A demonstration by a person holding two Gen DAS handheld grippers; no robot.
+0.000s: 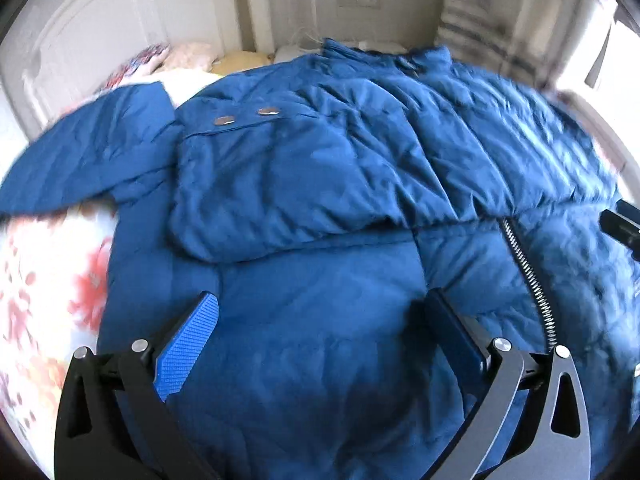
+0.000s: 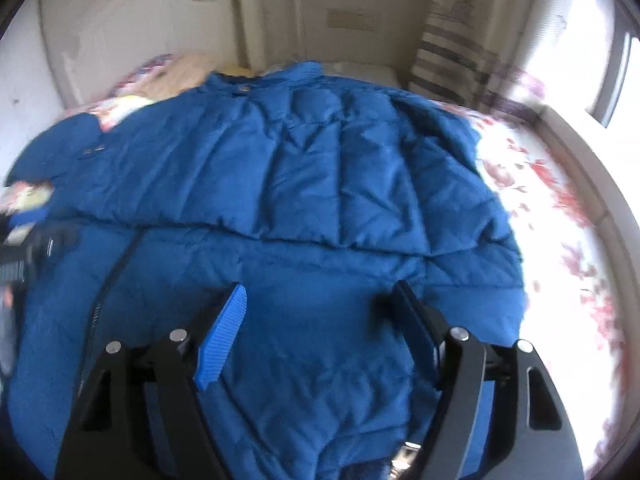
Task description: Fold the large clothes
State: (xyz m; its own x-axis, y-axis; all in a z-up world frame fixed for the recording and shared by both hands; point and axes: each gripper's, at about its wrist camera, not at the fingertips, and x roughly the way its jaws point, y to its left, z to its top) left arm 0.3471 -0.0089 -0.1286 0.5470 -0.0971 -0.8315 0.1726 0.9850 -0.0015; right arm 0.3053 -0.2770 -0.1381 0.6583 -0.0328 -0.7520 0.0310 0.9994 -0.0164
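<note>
We see a large blue quilted puffer jacket [image 1: 320, 184] spread flat across a bed, its upper half already doubled over the lower half so that a puffy folded edge runs across the middle of both views. Two metal snap buttons [image 1: 244, 117] sit on a flap near the far left of the fold, one blue sleeve [image 1: 92, 148] reaches out to the left, and a dark zipper [image 1: 528, 276] runs down the lower layer on the right of the left wrist view. The jacket lies on a white bedsheet with red floral print [image 2: 560, 216], which shows bare to the right in the right wrist view and to the left in the left wrist view. Beyond the collar are pale pillows [image 1: 196, 54], a cream carved headboard [image 1: 100, 28], a striped curtain [image 2: 452, 60] and a bright window [image 2: 616, 76]. The left gripper [image 1: 320, 312] hangs over the near lower layer with its fingers released and spread wide, nothing between them but cloth below. The right gripper [image 2: 320, 304] is likewise released, its fingers standing apart above the same lower panel, just short of the folded edge. The jacket's right edge ends well inside the mattress, leaving open sheet beside it.
</note>
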